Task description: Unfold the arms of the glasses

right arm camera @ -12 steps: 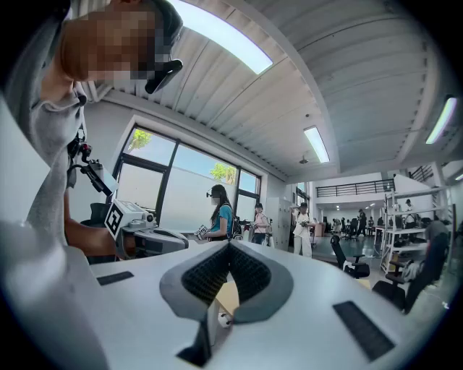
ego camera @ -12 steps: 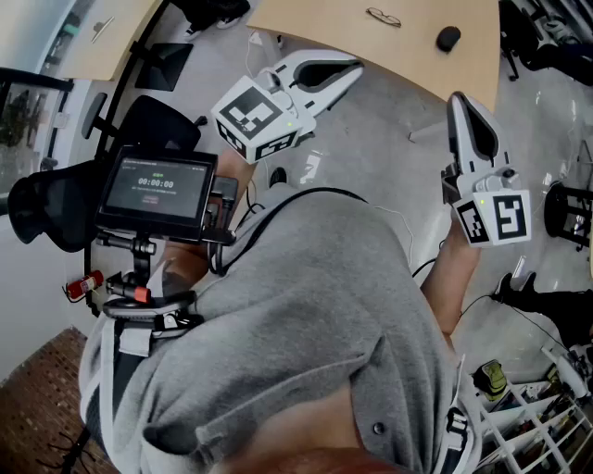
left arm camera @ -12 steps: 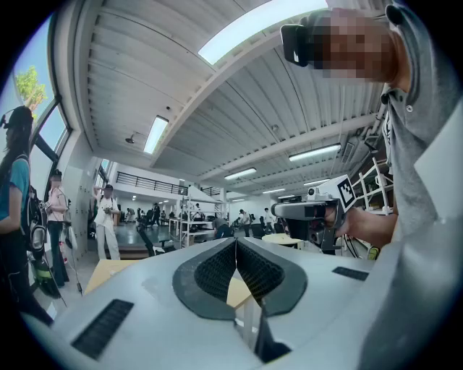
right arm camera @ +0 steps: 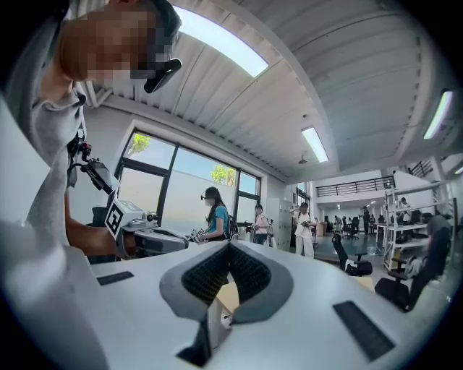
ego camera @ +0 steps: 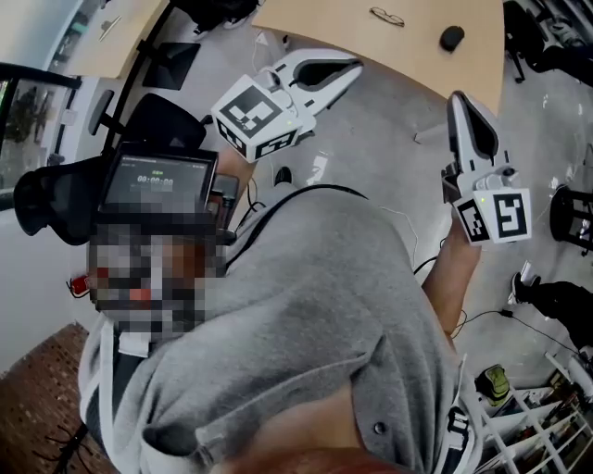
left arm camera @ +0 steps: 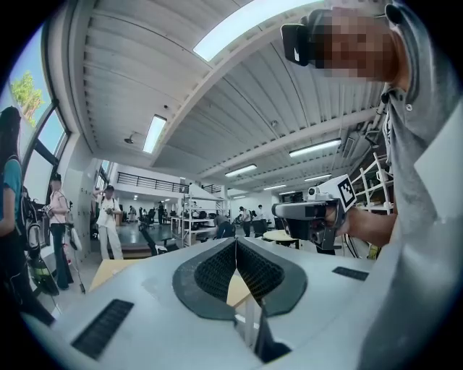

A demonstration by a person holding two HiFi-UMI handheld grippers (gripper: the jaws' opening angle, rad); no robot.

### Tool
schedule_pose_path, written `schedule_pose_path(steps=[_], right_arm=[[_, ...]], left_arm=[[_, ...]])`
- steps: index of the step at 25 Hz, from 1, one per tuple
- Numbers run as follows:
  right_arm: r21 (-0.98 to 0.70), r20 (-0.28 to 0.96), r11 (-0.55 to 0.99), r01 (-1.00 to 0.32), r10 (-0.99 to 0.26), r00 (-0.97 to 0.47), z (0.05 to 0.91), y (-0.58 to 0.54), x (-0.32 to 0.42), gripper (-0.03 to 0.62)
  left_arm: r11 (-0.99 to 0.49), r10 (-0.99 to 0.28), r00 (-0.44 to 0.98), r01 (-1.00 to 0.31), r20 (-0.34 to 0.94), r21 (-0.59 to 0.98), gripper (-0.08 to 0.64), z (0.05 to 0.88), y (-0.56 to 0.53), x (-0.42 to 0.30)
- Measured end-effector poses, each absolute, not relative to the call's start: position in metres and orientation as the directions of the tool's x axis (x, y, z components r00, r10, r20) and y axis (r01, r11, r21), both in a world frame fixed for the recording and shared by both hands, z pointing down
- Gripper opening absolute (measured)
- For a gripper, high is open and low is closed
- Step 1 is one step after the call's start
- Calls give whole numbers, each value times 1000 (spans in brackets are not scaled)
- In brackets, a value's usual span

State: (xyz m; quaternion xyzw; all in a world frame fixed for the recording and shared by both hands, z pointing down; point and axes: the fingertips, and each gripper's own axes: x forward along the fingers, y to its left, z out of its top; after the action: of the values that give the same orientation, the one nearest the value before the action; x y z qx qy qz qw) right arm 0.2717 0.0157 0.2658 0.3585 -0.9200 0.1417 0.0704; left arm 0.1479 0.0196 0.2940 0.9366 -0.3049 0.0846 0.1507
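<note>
Pre-grasp stage: not yet at the glasses, lying on the tabletop well apart from both tools, near a dark rounded object; fold state too small to tell. Left gripper and right gripper held off the tabletop, jaws pressed together, gripping nothing. Next, by judgement: bring both forward and down, part the jaws, steady the frame with one, swing out an arm with the other.
</note>
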Motion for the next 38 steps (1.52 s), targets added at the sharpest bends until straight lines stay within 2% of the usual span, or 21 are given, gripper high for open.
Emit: schedule_pose_path(steps=[10, 16, 19, 22, 24, 38], right_arm=[[-209, 233, 680, -703, -663, -711, 266, 19, 280, 8], [-246, 164, 642, -726, -711, -684, 251, 29, 289, 8], [-253, 168, 632, -733, -717, -676, 256, 8, 248, 8], [-247, 240, 613, -750, -711, -661, 275, -37, 159, 8], [-245, 285, 597, -764, -709, -645, 287, -52, 126, 8], [-198, 292, 533, -823, -769, -569, 283, -39, 141, 8]], left_arm=[[-779, -536, 809, -584, 241, 229, 6, 293, 22, 151], [-795, -519, 826, -561, 219, 233, 6, 288, 27, 154], [-787, -525, 824, -565, 212, 248, 6, 295, 6, 109], [-773, -519, 832, -555, 199, 306, 6, 318, -39, 17], [-767, -511, 838, -546, 194, 336, 6, 330, -55, -18], [-795, -483, 862, -505, 153, 336, 6, 326, -52, -14]])
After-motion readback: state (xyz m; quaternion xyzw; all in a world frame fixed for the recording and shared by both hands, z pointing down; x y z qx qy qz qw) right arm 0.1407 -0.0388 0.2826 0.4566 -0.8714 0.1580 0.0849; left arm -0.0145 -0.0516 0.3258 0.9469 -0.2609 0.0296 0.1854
